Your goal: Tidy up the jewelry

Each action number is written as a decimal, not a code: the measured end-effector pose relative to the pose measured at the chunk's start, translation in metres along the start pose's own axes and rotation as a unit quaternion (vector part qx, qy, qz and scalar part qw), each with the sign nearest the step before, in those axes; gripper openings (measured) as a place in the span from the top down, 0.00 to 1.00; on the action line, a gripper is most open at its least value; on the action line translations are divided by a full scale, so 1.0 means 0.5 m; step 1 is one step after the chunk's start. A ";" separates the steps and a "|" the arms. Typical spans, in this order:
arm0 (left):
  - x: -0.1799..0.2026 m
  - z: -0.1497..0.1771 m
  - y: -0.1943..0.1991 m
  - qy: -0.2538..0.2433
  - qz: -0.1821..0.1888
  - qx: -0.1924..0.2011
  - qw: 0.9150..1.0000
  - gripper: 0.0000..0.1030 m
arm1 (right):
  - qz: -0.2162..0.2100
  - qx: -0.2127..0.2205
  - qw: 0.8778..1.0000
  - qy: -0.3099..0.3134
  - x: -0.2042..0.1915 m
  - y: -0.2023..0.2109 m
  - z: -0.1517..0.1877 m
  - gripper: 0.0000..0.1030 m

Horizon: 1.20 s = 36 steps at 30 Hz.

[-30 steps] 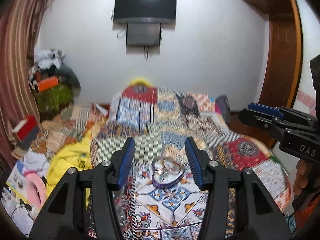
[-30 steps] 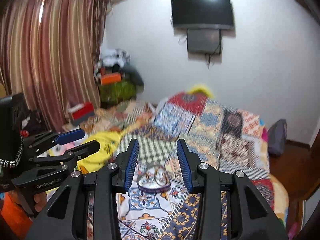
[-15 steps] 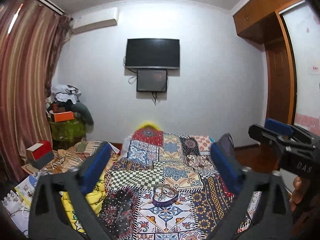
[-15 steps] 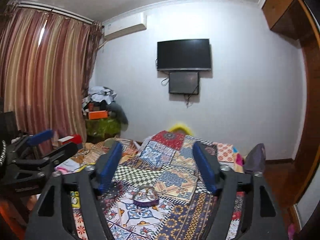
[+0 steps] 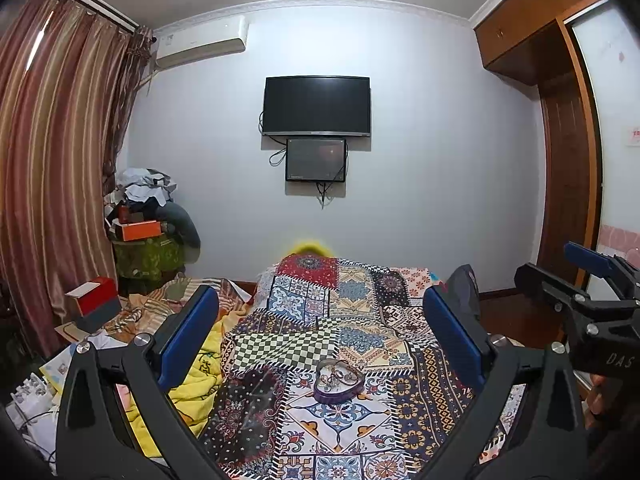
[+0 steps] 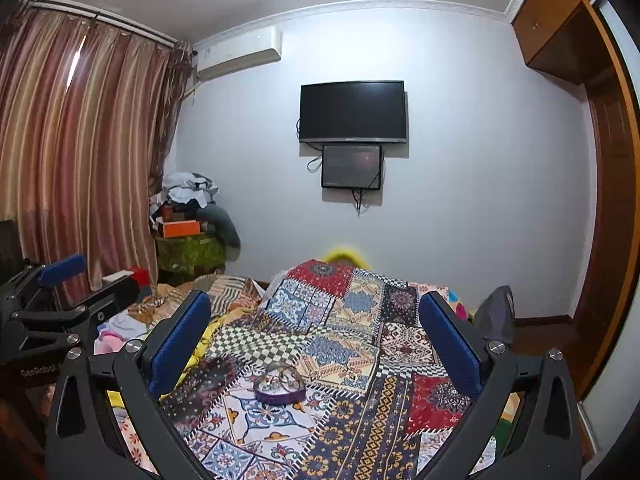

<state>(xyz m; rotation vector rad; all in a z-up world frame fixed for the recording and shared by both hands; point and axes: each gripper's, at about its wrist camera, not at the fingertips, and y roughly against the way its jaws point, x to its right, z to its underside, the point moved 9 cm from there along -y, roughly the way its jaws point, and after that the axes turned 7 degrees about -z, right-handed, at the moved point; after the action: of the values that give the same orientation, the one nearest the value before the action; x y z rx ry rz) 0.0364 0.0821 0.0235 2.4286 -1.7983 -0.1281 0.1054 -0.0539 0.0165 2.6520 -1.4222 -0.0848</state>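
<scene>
A small purple heart-shaped dish (image 5: 338,380) holding several rings and metal jewelry pieces sits on the patchwork bedspread (image 5: 352,320). It also shows in the right wrist view, where the dish (image 6: 279,386) lies ahead and below. My left gripper (image 5: 320,332) is wide open and empty, held well above and short of the dish. My right gripper (image 6: 316,330) is likewise wide open with nothing between its blue pads. Each gripper appears at the edge of the other's view: the right gripper (image 5: 592,280) at the right, the left gripper (image 6: 76,280) at the left.
A yellow blanket (image 5: 200,376) and loose clothes lie left of the bedspread. A red box (image 5: 94,298), a cluttered green-covered stand (image 5: 148,252) and striped curtains (image 5: 52,160) fill the left side. A TV (image 5: 316,106) hangs on the far wall; a wooden wardrobe (image 5: 560,160) stands right.
Both grippers have opened from narrow to wide and pulled up and back from the dish, which now looks smaller and farther off. The dish has not moved.
</scene>
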 end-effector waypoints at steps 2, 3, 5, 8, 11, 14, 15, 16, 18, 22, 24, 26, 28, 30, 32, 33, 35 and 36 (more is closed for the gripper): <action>0.001 0.002 -0.001 -0.001 -0.002 -0.001 1.000 0.01 | 0.000 -0.004 1.000 -0.001 0.003 0.004 0.006 0.00; 0.001 0.003 -0.001 0.000 -0.002 -0.001 1.000 0.01 | 0.000 -0.005 1.000 -0.002 0.005 0.003 0.006 0.00; 0.003 0.005 -0.004 0.000 -0.003 -0.004 1.000 0.01 | -0.001 -0.006 1.000 -0.004 0.005 0.006 0.010 0.00; 0.004 0.008 -0.008 0.001 -0.005 -0.006 1.000 0.01 | -0.002 -0.009 1.000 -0.008 0.008 0.005 0.011 0.00; 0.005 0.011 -0.012 -0.001 -0.008 -0.006 1.000 0.01 | -0.002 -0.013 1.000 -0.010 0.010 0.006 0.014 0.00; 0.008 0.013 -0.014 -0.003 -0.010 -0.007 1.000 0.00 | -0.001 -0.014 1.000 -0.011 0.011 0.007 0.013 0.00; 0.009 0.014 -0.014 -0.004 -0.010 -0.007 1.000 0.00 | -0.001 -0.014 1.000 -0.011 0.012 0.008 0.012 0.00; 0.009 0.015 -0.015 -0.005 -0.010 -0.008 1.000 0.00 | -0.001 -0.015 1.000 -0.012 0.012 0.008 0.013 0.00; 0.010 0.015 -0.016 -0.005 -0.010 -0.008 1.000 0.00 | 0.000 -0.014 1.000 -0.014 0.015 0.010 0.011 0.00; 0.011 0.015 -0.020 -0.004 -0.011 -0.009 1.000 0.00 | 0.001 -0.016 1.000 -0.018 0.020 0.008 0.011 0.00; 0.012 0.017 -0.022 -0.004 -0.011 -0.010 1.000 0.00 | 0.003 -0.016 1.000 -0.021 0.023 0.008 0.011 0.00; 0.012 0.018 -0.024 -0.004 -0.011 -0.012 1.000 0.00 | 0.001 -0.017 1.000 -0.025 0.026 0.007 0.010 0.00; 0.013 0.019 -0.025 -0.004 -0.012 -0.013 1.000 0.00 | 0.002 -0.016 1.000 -0.027 0.028 0.010 0.009 0.00; 0.014 0.019 -0.026 -0.004 -0.012 -0.013 1.000 0.00 | 0.002 -0.016 1.000 -0.027 0.030 0.010 0.009 0.00; 0.013 0.019 -0.026 -0.005 -0.012 -0.013 1.000 0.00 | 0.004 -0.017 1.000 -0.026 0.031 0.010 0.009 0.00; 0.014 0.019 -0.026 -0.005 -0.012 -0.013 1.000 0.00 | 0.003 -0.018 0.999 -0.026 0.030 0.010 0.009 0.00; 0.014 0.020 -0.027 -0.005 -0.012 -0.013 1.000 0.00 | 0.003 -0.019 0.999 -0.025 0.029 0.009 0.010 0.00; 0.014 0.020 -0.026 -0.005 -0.012 -0.013 1.000 0.00 | 0.003 -0.020 1.000 -0.025 0.027 0.009 0.008 0.00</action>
<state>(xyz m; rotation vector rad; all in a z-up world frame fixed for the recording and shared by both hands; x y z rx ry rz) 0.0495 0.0788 0.0119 2.4366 -1.7597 -0.1659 0.1087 -0.0681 0.0132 2.6312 -1.4279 -0.1764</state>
